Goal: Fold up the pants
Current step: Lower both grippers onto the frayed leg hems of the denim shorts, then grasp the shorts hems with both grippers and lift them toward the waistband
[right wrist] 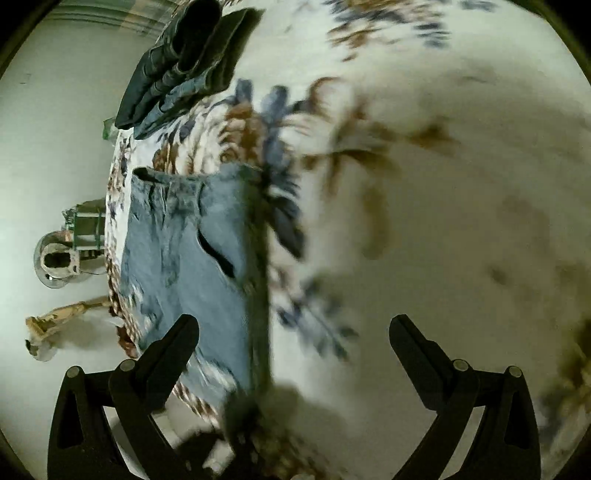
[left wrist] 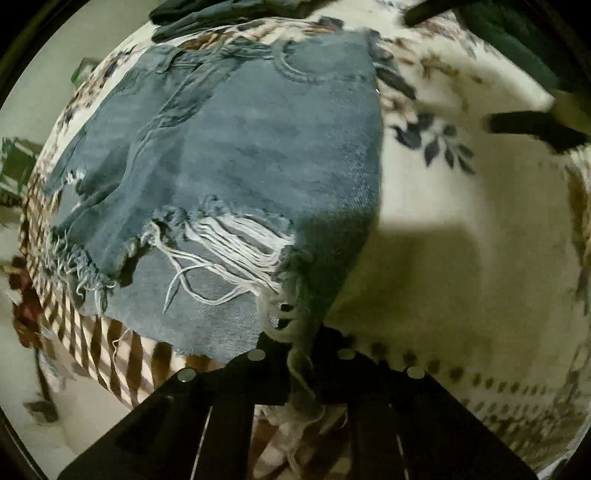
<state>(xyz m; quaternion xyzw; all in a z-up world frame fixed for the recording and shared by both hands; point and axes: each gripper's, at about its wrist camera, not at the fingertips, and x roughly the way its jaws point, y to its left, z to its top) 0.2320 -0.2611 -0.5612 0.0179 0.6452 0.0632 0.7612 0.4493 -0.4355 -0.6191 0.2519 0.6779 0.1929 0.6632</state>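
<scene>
Blue ripped jeans (left wrist: 236, 155) lie folded on a floral blanket (left wrist: 461, 236), with frayed white threads near the front. My left gripper (left wrist: 301, 343) is shut on the frayed edge of the jeans at the bottom of the left wrist view. In the right wrist view the jeans (right wrist: 195, 266) lie left of centre. My right gripper (right wrist: 291, 332) is open and empty above the blanket (right wrist: 461, 221), its left finger (right wrist: 173, 343) over the jeans' near end. It also shows as dark fingers (left wrist: 528, 127) at the upper right of the left wrist view.
A stack of dark folded clothes (right wrist: 184, 62) sits at the far end of the blanket, also seen in the left wrist view (left wrist: 192, 14). The bed edge drops to a pale floor (right wrist: 55, 147) at left, with a metal pot (right wrist: 55, 262) and clutter there.
</scene>
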